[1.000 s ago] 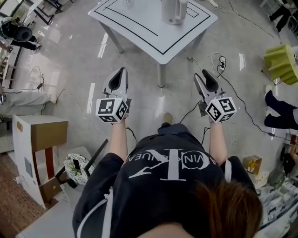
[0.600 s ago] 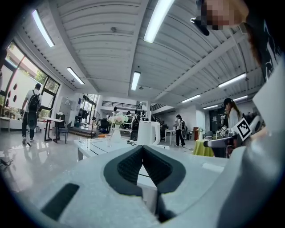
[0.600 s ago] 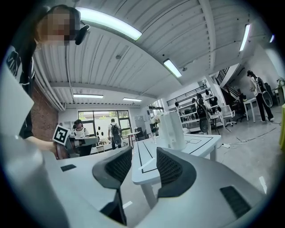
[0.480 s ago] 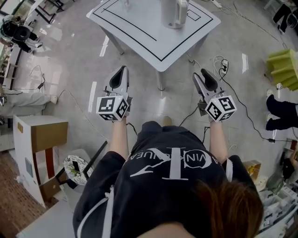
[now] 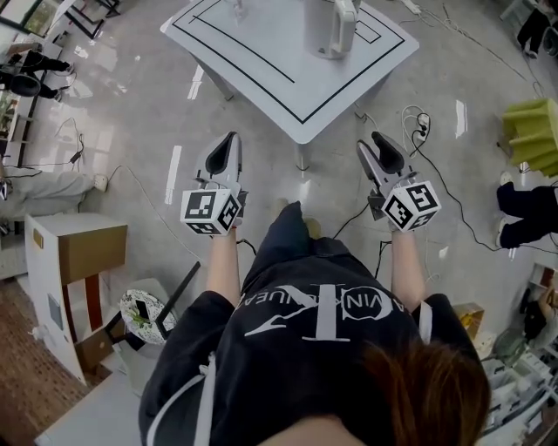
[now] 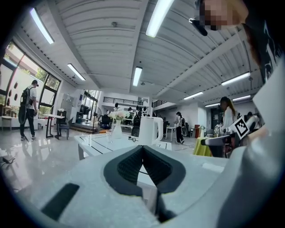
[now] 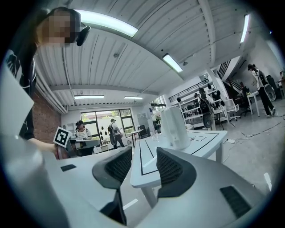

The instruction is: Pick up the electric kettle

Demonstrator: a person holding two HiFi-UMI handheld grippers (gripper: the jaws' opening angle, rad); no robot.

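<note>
Person (image 5: 323,348) closer to table (image 5: 261,61) (kettle (image 5: 330,26) atop); cables (image 5: 415,120) underfoot.

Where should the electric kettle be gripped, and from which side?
Grip the electric kettle by its handle, coming in level from the near-right side of the table. The kettle stands upright, and its vertical loop handle is turned towards the person, on the side of the right gripper, whose fingers stand apart. The smooth body looks too wide for a sure hold.
</note>
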